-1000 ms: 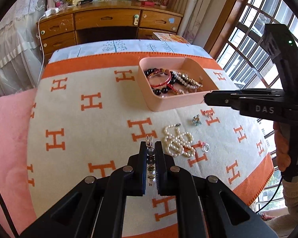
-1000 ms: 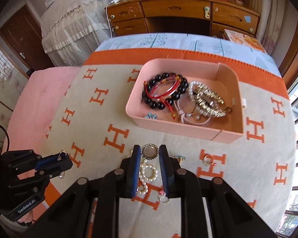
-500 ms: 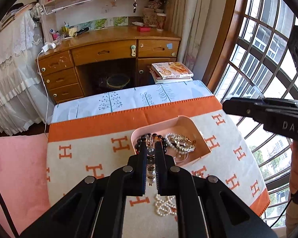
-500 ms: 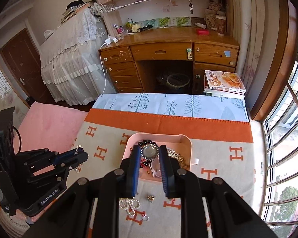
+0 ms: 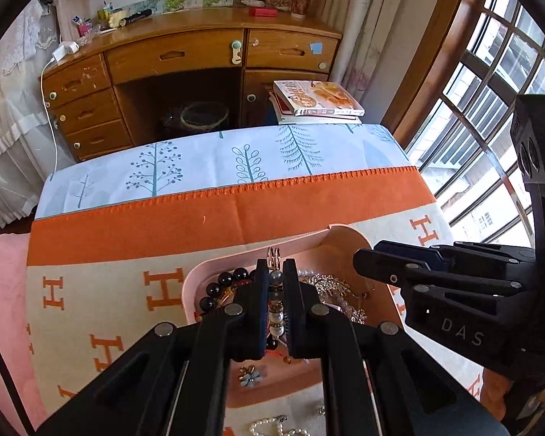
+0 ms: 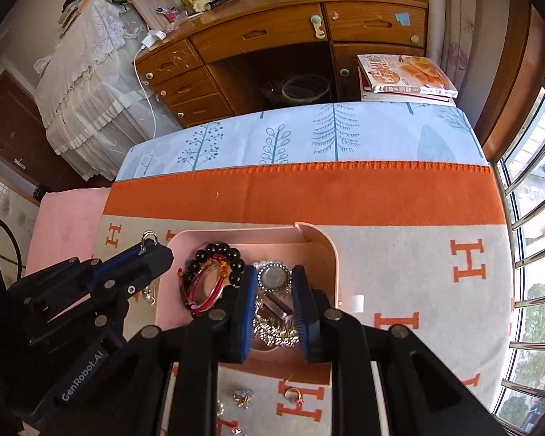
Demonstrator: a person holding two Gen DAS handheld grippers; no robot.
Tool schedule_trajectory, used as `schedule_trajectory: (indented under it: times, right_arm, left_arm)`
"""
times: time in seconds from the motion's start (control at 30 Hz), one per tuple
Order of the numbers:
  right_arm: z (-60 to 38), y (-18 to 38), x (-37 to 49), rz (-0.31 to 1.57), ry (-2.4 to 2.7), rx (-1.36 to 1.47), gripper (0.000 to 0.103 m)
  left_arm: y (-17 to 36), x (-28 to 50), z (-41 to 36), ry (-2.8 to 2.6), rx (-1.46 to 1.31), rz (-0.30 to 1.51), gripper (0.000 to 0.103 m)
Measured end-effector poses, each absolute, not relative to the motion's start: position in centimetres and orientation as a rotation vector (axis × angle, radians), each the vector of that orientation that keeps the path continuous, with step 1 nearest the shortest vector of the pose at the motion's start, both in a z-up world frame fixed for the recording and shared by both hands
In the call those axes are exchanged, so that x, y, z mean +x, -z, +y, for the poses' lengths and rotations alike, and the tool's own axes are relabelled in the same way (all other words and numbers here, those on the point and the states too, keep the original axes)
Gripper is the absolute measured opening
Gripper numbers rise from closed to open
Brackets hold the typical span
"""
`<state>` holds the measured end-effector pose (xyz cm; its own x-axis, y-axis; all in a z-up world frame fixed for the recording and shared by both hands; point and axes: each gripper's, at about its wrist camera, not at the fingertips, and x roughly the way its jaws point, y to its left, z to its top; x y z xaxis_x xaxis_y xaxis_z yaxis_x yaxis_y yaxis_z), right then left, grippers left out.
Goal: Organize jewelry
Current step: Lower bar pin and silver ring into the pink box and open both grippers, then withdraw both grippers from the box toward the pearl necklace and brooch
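Both claws over pink tray: my left claw clamped on beaded charm, long axis 12–6; my right claw clamped on round brooch, tray directly beneath, nearer 6 o'clock wall

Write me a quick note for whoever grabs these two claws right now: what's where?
Left claw: shut on a beaded charm, above the pink tray.
Right claw: shut on a round brooch, also above the tray.
Done: bracelets and a sparkly chain lie in the tray.
Left: drop both pieces in, then collect the ring, small charm and pearls off the blanket.
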<state>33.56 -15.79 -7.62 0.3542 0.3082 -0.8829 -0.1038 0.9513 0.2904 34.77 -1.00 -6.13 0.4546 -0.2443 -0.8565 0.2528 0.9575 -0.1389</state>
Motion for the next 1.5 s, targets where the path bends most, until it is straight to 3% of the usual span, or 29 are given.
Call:
schedule_trajectory:
  times: [0.3,0.43,0.7,0.77,0.83,1.1,1.2,1.33,1.5]
  right_arm:
    - [-17.6,9.3,33.8,1.162,-0.278,0.248,0.025]
    - [-18.1,9.4,33.1,1.161,-0.286,0.246,0.025]
    - [-18.6,9.2,30.4,1.164,-0.318,0.233,0.025]
    - [-18.5,8.9,29.6,1.160,-0.330,0.230,0.025]
    - [-18.3,8.6,28.6,1.156,-0.342,0.228,0.025]
    - [-17.3,7.2,23.7,1.142,-0.399,0.213,0.025]
    - [-17.0,6.4,21.7,1.126,-0.419,0.200,0.025]
    - [-16.5,5.6,19.4,1.105,-0.438,0.181,0.026]
    - [-16.2,5.6,17.0,1.081,-0.456,0.163,0.032]
  left_arm:
    - [9.0,36.9,-3.3,0.322,0.009,1.099,0.007]
    - [9.6,37.0,-3.9,0.318,0.030,1.107,0.020]
    - [9.1,35.3,-3.3,0.298,0.060,1.108,0.026]
    - [8.6,34.3,-2.8,0.284,0.070,1.099,0.050]
    - [7.9,33.1,-2.3,0.270,0.084,1.070,0.058]
    - [5.5,27.7,-0.3,0.262,0.131,1.037,0.059]
    - [4.6,25.6,0.3,0.263,0.138,1.020,0.068]
    - [3.7,23.0,1.2,0.270,0.138,0.999,0.069]
    - [4.1,20.0,2.0,0.293,0.119,1.004,0.069]
